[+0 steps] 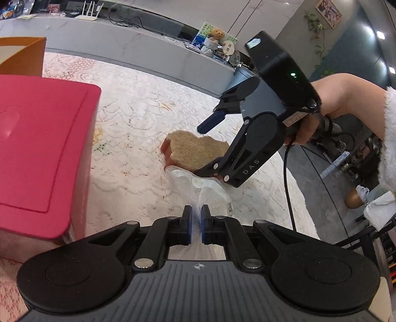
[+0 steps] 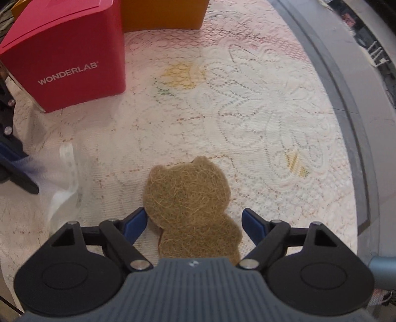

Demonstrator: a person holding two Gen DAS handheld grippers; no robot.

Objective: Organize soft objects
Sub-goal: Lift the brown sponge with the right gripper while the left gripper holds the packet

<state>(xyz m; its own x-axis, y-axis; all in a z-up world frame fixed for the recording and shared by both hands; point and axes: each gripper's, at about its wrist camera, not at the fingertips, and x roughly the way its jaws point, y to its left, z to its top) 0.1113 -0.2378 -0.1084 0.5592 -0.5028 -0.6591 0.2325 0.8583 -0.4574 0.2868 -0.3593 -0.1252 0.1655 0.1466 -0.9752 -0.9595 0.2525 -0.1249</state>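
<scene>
A brown bear-shaped scrub sponge (image 2: 190,195) with a reddish underside lies flat on the lace cloth. My right gripper (image 2: 194,215) points down over it and is open, one blue pad on each side of its lower half. The left pad is at the sponge's edge and the right pad stands clear of it. In the left wrist view the sponge (image 1: 195,148) lies just beyond a white mesh bag (image 1: 205,183). My left gripper (image 1: 196,210) is shut on that bag's near end. The mesh bag (image 2: 64,188) trails left of the sponge towards the left gripper (image 2: 27,168).
A red box (image 2: 74,54) marked WONDERLAB stands at the left, an orange box (image 2: 163,14) behind it. The white lace cloth (image 2: 247,111) covers a round table with a grey rim (image 2: 351,119) at the right. A person's hand (image 1: 334,104) holds the right gripper.
</scene>
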